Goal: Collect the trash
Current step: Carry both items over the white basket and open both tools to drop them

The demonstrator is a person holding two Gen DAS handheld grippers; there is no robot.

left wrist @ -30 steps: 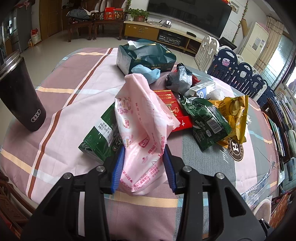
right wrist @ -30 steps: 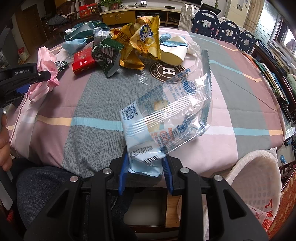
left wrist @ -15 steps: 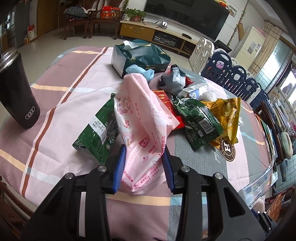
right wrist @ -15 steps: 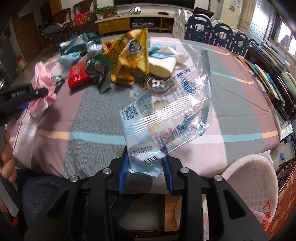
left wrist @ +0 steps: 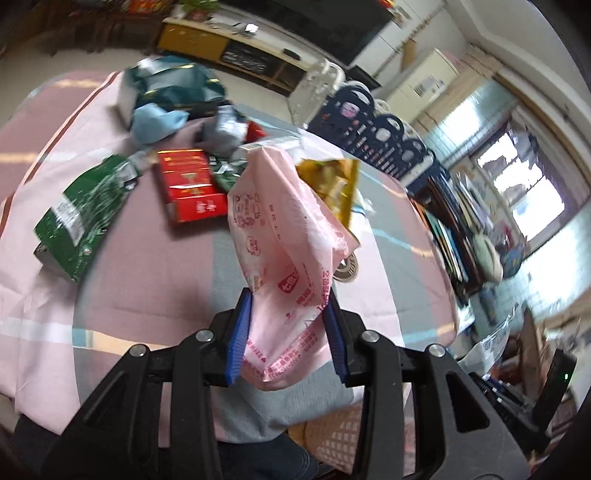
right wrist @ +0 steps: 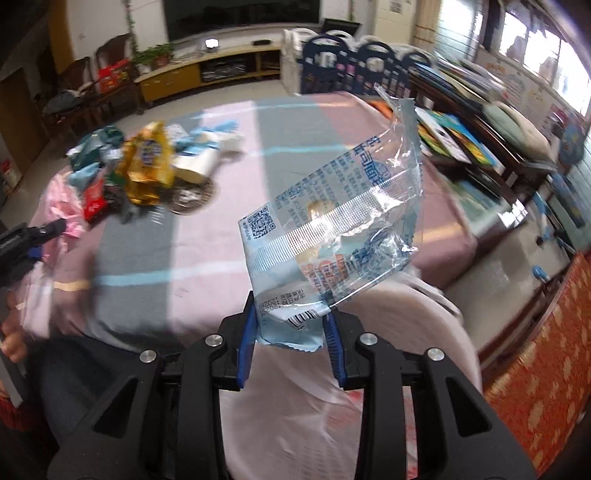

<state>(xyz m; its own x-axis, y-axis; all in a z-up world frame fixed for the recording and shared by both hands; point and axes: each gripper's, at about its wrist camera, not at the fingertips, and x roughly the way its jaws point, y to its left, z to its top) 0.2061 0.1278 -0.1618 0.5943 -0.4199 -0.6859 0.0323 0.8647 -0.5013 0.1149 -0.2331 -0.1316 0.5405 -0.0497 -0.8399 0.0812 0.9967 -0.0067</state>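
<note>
Pink wrapper point(left wrist: 288, 266) clamped in left gripper point(left wrist: 288, 332) jaws, now lifted off the surface point(left wrist: 155, 280). Clear wrapper point(right wrist: 332, 229) pinched in right gripper point(right wrist: 288, 332) jaws, swung over white basket point(right wrist: 424, 321) vs. 1 s ago; drop looks next.

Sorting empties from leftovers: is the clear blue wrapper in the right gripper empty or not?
Not quite empty: the clear blue wrapper looks flat, but a pale yellowish bit shows through its film; what it is, cannot tell.

Yellow TV cabinet point(right wrist: 207, 70), dark television point(right wrist: 242, 14), bright windows point(right wrist: 535, 48).
</note>
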